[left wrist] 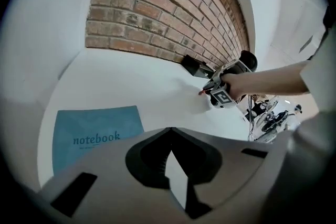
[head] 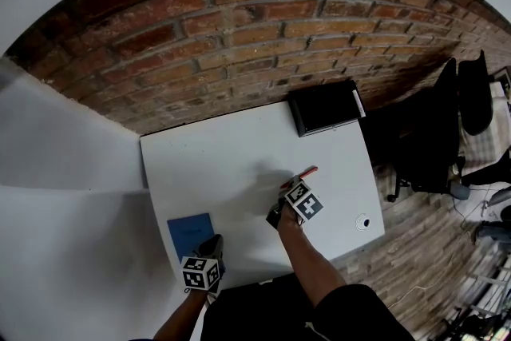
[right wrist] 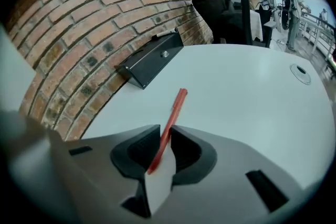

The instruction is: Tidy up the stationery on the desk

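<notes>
Right hand-held gripper (right wrist: 167, 134) is pinching red pen (right wrist: 176, 107); pen is slanting out far beyond the jaws, over counter (right wrist: 252, 97). Left hand-held gripper (left wrist: 169, 134), pressed together, is hovering at notebook's (left wrist: 97, 136) near edge.

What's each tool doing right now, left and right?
Left tool: closed, empty.
Right tool: closed on the red pen.

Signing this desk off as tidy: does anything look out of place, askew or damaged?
Nothing looks spilled or damaged. The one loose item is the red pen, held at a slant in the right gripper. The blue notebook lies flat near the front left corner of the desk, and the black box sits at its back edge.
</notes>
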Tool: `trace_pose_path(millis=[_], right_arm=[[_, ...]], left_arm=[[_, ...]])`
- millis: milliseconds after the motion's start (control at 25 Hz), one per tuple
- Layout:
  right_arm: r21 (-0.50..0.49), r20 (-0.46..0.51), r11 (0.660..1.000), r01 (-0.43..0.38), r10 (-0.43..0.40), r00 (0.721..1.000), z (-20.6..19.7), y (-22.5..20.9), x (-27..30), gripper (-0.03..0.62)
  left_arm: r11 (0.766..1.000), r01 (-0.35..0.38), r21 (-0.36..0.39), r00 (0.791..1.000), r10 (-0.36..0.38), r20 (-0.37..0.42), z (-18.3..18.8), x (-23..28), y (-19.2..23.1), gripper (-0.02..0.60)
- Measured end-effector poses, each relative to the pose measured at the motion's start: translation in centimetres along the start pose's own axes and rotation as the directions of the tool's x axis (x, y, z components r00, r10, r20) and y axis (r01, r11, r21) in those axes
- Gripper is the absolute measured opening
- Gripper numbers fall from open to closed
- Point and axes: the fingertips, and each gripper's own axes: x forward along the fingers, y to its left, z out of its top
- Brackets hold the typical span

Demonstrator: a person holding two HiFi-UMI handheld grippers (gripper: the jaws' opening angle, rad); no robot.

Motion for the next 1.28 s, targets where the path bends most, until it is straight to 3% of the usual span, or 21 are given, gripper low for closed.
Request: trace_pose_path(millis=[480, 1000, 1280], right_arm=[[-0.016, -0.036, 0.997, -0.081, 0.081, 0.996, -0.1, 0.2, -0.5, 0.049], [-0.118, -0.101, 0.977, -0.177, 0.166, 0.981, -2.2, -0.4, -2.8, 0.021], [-0.208, -0.052, 0.958, -0.197, 0.19, 0.98, -1.8, -0.3, -4.0, 0.021]], left_arm=[[1.0, -0.011, 0.009, 1.0, 0.011, 0.011, -0.6, -0.2, -1.2, 0.014], [1.0, -0.022, 0.003, 0.999, 0.022, 0.036, -2.2, -1.4, -1.9, 0.014], [0.999, -0.035, -0.016, 0.998, 0.035, 0.046, -3.5, -2.3, -1.7, 0.014]])
